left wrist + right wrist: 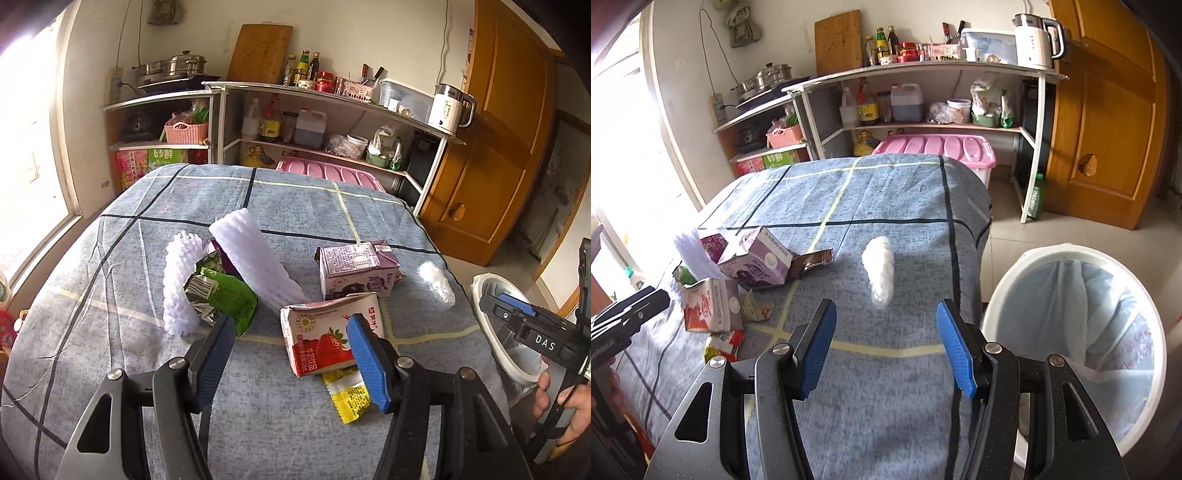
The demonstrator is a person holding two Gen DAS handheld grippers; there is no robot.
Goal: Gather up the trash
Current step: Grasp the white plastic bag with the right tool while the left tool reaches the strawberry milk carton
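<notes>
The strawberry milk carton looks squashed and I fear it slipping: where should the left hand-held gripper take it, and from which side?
Grip the strawberry milk carton across its flattened faces near the torn top edge, coming from the near side with the left hand-held gripper. It lies crushed and thin on the blue checked cloth, so open jaws likely span it easily.

Home kitchen; shelves (923, 70) of oil bottles (868, 105), steamer pots (173, 68), kettle (1036, 40).

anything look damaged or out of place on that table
Yes: it is strewn with litter. The strawberry milk carton lies crushed on its side, the purple carton is dented with its top torn open, and a green wrapper is crumpled against white foam netting. A white wad lies apart, nearer the bin.
</notes>
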